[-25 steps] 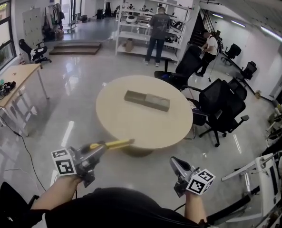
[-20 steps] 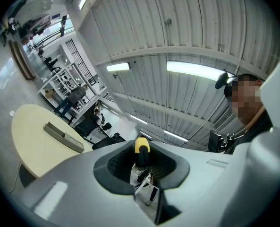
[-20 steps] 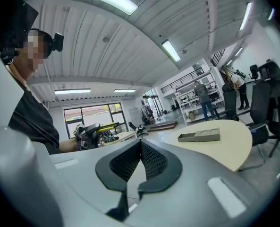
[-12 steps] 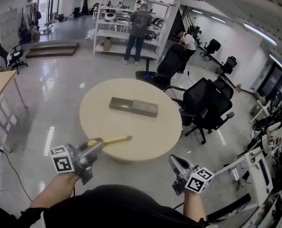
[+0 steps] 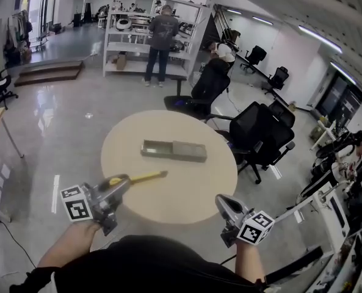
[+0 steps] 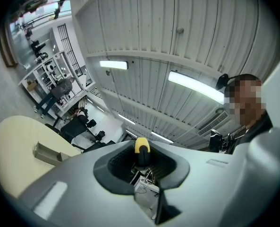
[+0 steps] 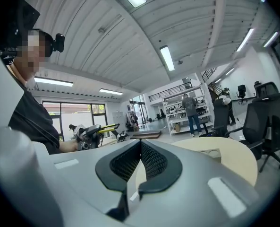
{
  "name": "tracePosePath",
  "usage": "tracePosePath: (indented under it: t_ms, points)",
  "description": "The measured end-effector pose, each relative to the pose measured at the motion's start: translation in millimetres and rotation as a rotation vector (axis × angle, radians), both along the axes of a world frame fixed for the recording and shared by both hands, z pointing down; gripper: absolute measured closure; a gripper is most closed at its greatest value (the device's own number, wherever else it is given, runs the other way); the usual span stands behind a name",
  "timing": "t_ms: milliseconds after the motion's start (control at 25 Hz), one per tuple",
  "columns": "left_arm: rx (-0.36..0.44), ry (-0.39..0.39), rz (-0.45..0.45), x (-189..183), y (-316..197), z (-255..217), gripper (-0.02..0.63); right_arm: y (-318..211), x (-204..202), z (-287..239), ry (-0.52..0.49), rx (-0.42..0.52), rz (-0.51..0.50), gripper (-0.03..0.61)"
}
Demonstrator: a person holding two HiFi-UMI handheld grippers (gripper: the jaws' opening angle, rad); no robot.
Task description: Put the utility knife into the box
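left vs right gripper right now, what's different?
The left gripper is shut on the yellow utility knife. The right gripper has its jaws together with nothing between them. In the head view, the left gripper's knife reaches out over the table, while the right gripper sits by the table's near rim. Shared: both are short of the box.

The room is bright. Long ceiling lights (image 7: 167, 56) shine white. The shiny floor (image 5: 52, 112) shows glare. Everything bends round at the edges, and the corners go dark.
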State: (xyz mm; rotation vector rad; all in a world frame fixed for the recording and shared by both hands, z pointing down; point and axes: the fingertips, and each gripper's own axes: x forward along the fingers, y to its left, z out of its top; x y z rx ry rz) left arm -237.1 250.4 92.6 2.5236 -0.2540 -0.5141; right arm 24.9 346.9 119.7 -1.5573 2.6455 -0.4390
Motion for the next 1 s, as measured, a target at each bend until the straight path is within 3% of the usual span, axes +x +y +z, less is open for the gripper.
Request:
tracePosePath:
  t_ms: [240,560,760,1000]
  points:
    - [-0.030,0.008,-0.003,-26,-49,15,0.546,-43,-22,11,0.009,-0.037,0.008,0.563]
    - [-0.075,-0.004,-0.037,-19,-96,40,0.546,-104,-11,23,0.010,-0.058,-0.030,0.563]
    - [-0.085,-0.028,-0.079,8,-125,48,0.546,-142,17,41,-0.013,-0.078,-0.075,0.563]
    - [-0.108,-0.035,-0.151,82,-168,49,0.546,-207,98,53,-0.035,-0.079,-0.135,0.563]
